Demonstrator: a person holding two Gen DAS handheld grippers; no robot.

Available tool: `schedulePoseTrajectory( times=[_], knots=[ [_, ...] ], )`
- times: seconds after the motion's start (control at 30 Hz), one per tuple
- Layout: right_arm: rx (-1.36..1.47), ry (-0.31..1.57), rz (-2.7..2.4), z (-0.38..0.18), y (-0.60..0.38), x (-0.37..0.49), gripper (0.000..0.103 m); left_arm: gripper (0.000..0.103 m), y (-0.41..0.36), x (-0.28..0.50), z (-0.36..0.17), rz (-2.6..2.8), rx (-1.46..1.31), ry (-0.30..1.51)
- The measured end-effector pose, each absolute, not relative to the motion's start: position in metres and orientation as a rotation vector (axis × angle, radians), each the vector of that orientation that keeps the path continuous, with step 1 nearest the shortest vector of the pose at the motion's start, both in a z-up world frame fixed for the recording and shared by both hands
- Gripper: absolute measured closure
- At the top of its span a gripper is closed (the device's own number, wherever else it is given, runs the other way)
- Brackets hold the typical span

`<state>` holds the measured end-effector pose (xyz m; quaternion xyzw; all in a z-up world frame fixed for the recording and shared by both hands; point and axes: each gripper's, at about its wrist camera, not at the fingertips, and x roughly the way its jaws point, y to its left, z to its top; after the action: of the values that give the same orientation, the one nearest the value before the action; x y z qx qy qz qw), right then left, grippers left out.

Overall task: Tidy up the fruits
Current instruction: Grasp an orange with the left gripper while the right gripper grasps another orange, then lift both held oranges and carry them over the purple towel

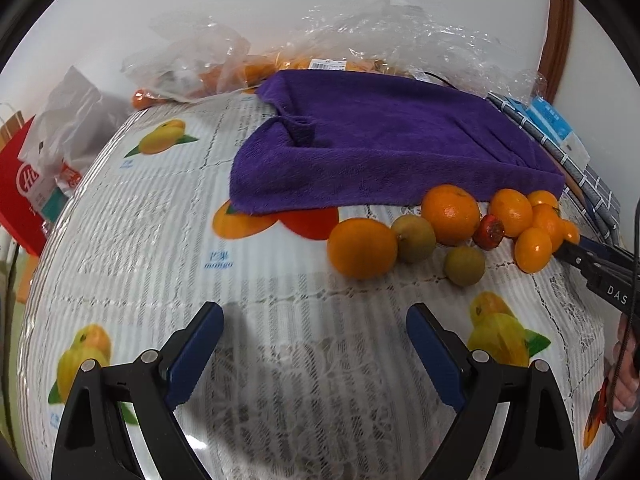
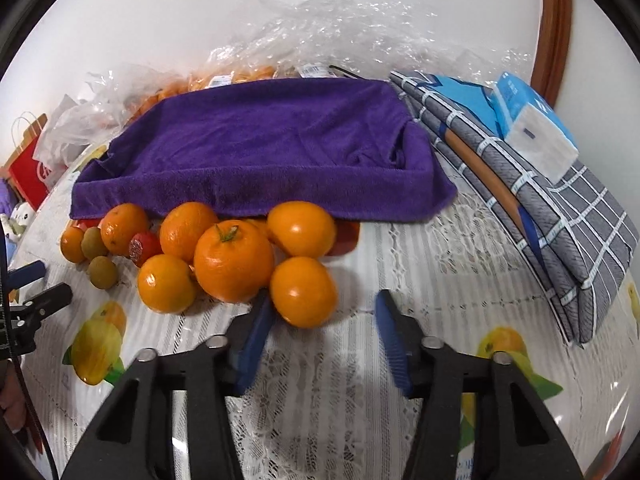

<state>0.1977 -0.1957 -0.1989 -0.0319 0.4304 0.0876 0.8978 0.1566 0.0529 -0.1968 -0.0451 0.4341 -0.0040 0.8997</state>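
Left wrist view: the left gripper [image 1: 315, 322] hovers over the fruit-print tablecloth [image 1: 160, 240], jaws wide apart with nothing between them. A cluster of oranges [image 1: 450, 214], two small green-brown fruits [image 1: 464, 266] and a red fruit [image 1: 489, 232] lies just in front of the purple towel [image 1: 380, 148].

Right wrist view: the right gripper [image 2: 322, 310] has its jaws apart; its left finger [image 2: 256, 332] is beside the nearest orange [image 2: 303, 292], the other finger clear of it. The fruit pile touches the towel's front edge.

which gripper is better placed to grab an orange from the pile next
Right. The right gripper already has the nearest orange at its fingertips, jaws not yet pressing on it. The left gripper hangs open over bare tablecloth, short of the pile.
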Motion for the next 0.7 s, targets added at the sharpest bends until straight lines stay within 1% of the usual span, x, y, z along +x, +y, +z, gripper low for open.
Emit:
schedulePoseTrajectory(
  times=[0.07,0.2,0.27,0.3,0.33,0.37,0.4,0.43,0.57,0.7],
  knots=[
    [-0.070,0.888,0.172,-0.199,-0.195,0.197,0.072,0.011,0.052,0.161,-0.196,-0.021,-0.087,0.895],
    [-0.050,0.885,0.180,-0.200,-0.197,0.194,0.072,0.016,0.052,0.170,-0.195,-0.027,-0.083,0.892],
    [-0.039,0.885,0.182,-0.200,-0.199,0.194,0.072,0.024,0.055,0.173,-0.194,-0.032,-0.100,0.880],
    [-0.034,0.884,0.183,-0.200,-0.200,0.194,0.072,0.034,0.057,0.173,-0.194,-0.030,-0.107,0.874],
    [-0.030,0.882,0.183,-0.200,-0.200,0.193,0.072,0.045,0.058,0.173,-0.193,-0.035,-0.113,0.868],
    [-0.023,0.879,0.184,-0.199,-0.201,0.193,0.072,0.052,0.059,0.172,-0.192,-0.055,-0.127,0.856],
    [-0.014,0.877,0.188,-0.199,-0.202,0.192,0.072,0.067,0.060,0.170,-0.191,-0.081,-0.140,0.846],
    [-0.002,0.872,0.197,-0.198,-0.204,0.191,0.072,0.068,0.061,0.169,-0.190,-0.092,-0.146,0.839],
    [0.026,0.845,0.218,-0.194,-0.207,0.186,0.072,0.068,0.066,0.166,-0.187,-0.119,-0.186,0.813],
    [0.049,0.807,0.239,-0.189,-0.210,0.181,0.072,0.068,0.080,0.154,-0.182,-0.104,-0.272,0.741]
  ],
)
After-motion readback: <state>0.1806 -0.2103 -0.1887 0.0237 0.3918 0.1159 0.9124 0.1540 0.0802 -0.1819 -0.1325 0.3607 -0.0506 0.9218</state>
